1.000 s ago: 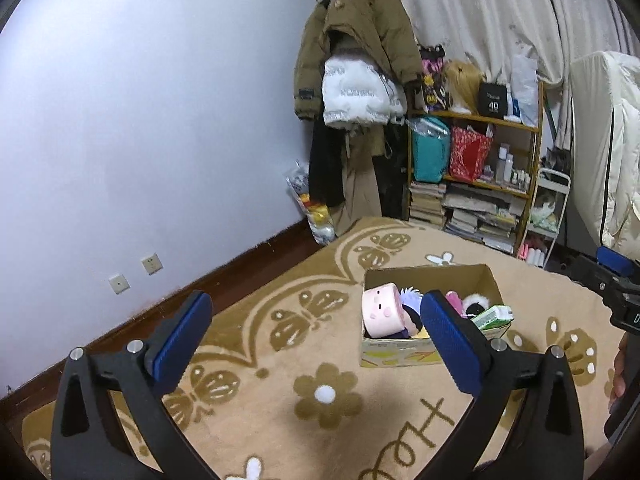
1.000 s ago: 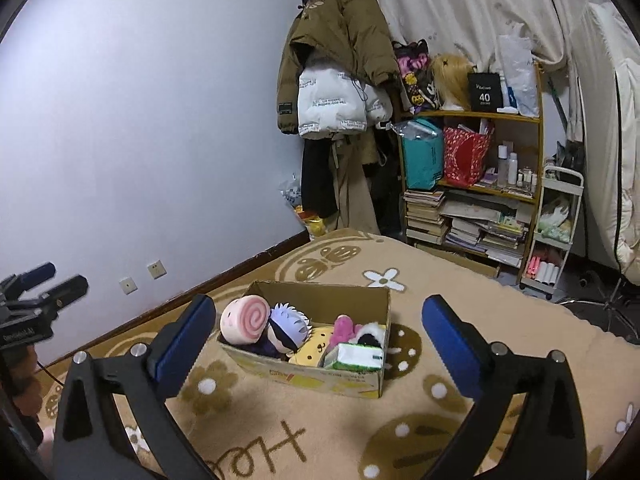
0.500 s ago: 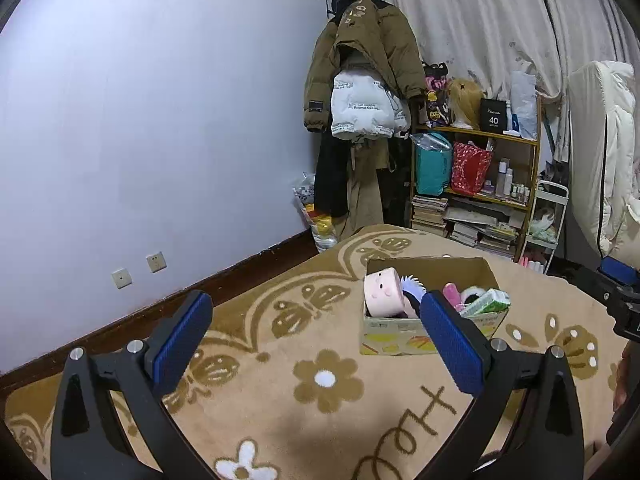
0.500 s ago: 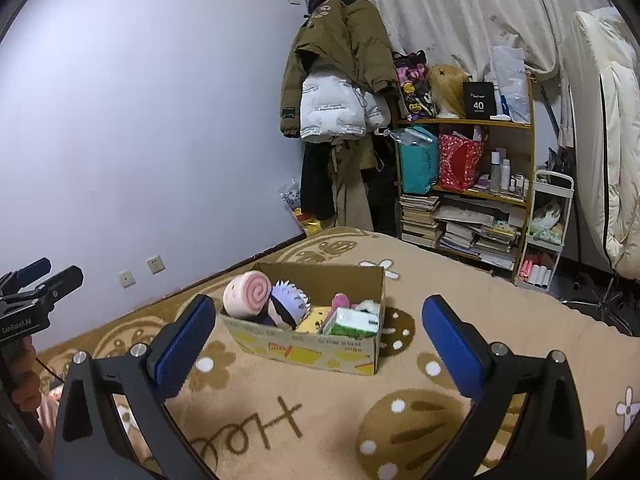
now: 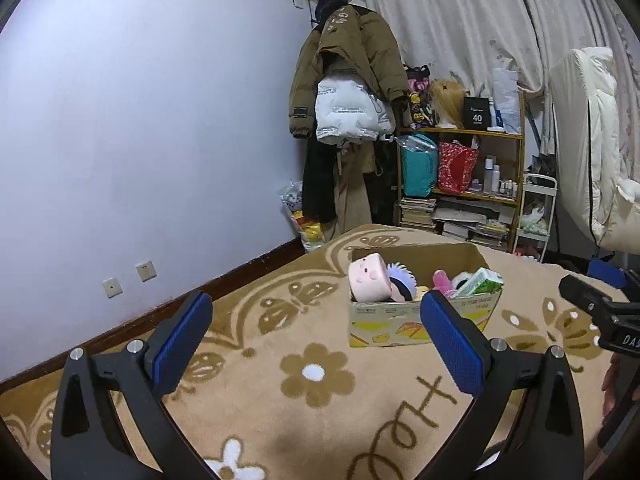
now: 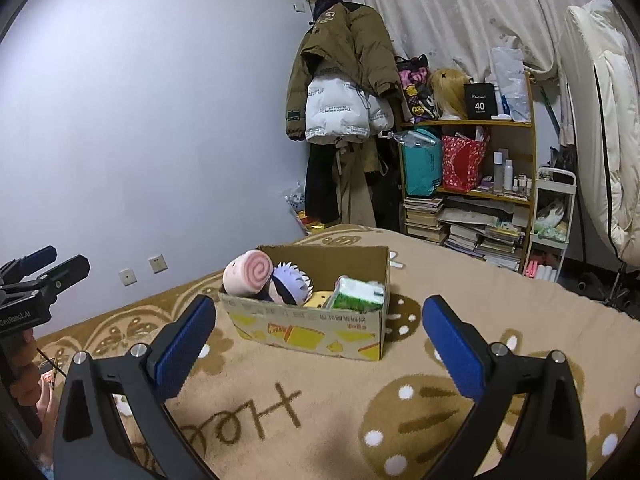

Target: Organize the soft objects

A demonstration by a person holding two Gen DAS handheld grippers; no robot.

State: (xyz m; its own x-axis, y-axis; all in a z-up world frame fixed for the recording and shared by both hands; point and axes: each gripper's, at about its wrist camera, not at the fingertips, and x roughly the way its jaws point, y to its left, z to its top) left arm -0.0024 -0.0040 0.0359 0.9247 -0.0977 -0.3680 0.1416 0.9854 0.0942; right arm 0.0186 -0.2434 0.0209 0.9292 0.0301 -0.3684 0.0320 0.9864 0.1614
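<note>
Rising since earlier; cardboard box (image 6: 316, 322) nearer; hand-held grippers spread

**Readable text in my two feeds**

I can read "40" on the black box (image 6: 479, 101) on the top shelf. The left gripper (image 6: 38, 280) body shows "GenRobot.AI" in my right feed; the right gripper (image 5: 600, 304) shows "DAS", cut off. The carpet (image 6: 320, 400) carries woven script, upside down. Print on the white jacket (image 6: 340, 114) and the cardboard box (image 6: 312, 328) is too small to read.
</note>
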